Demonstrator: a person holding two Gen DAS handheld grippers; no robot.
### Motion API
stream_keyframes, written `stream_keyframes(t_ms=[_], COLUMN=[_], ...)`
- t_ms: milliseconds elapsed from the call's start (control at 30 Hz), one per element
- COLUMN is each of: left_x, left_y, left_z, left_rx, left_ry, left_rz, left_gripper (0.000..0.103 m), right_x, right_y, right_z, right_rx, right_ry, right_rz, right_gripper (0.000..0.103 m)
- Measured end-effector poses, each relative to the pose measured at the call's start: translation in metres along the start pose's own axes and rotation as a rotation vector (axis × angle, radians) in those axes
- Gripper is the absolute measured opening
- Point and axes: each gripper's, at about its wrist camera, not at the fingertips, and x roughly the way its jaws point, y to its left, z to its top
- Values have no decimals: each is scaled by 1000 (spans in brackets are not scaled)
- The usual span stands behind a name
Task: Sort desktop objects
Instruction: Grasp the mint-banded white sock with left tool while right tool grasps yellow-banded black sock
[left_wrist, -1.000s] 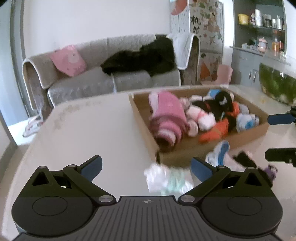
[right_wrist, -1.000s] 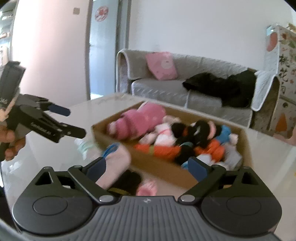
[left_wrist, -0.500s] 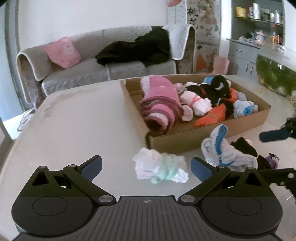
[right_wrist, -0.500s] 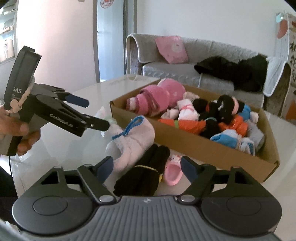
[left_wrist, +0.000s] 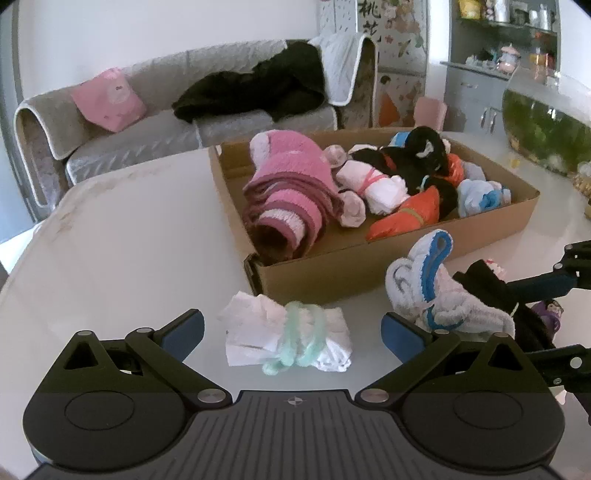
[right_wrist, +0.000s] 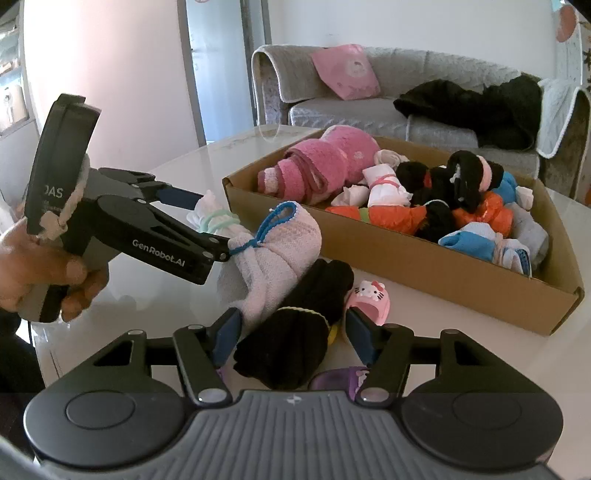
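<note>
Two risks show in the left wrist view. Low in the frame, the left gripper (left_wrist: 291, 330) has its fingers spread wide around a soft white cloth bundle bound with mint-green elastic (left_wrist: 286, 341), not yet touching; closing off-centre could pinch only a loose corner. Mid-frame sits the shallow brown cardboard box (left_wrist: 332, 275), full of rolled fuzzy socks.

In the right wrist view, the right gripper (right_wrist: 291, 330), bottom centre, has just been closing its blue pads around a ribbed black sock roll (right_wrist: 295, 325), though contact is unclear. Touching it at left, a knitted pale pink sock with blue trim (right_wrist: 275, 254) could snag and drag along.
</note>
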Motion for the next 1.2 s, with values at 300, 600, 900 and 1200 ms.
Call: stream_keyframes(t_ms=[300, 600, 900, 1200], left_x=[-3, -13, -17, -14], left_y=[4, 0, 3, -5], left_z=[-4, -8, -7, -7], left_rx=[-31, -17, -27, 1], left_ry=[-5, 17, 27, 41], left_rz=[-46, -64, -38, -53], left_gripper=[73, 71, 72, 71], right_x=[-2, -5, -2, 0], right_y=[-2, -4, -3, 0], right_z=[-1, -1, -3, -4], right_rx=[-14, -19, -43, -55], right_ry=[9, 8, 48, 51], right_rz=[6, 12, 33, 21], right_gripper=[52, 46, 45, 41])
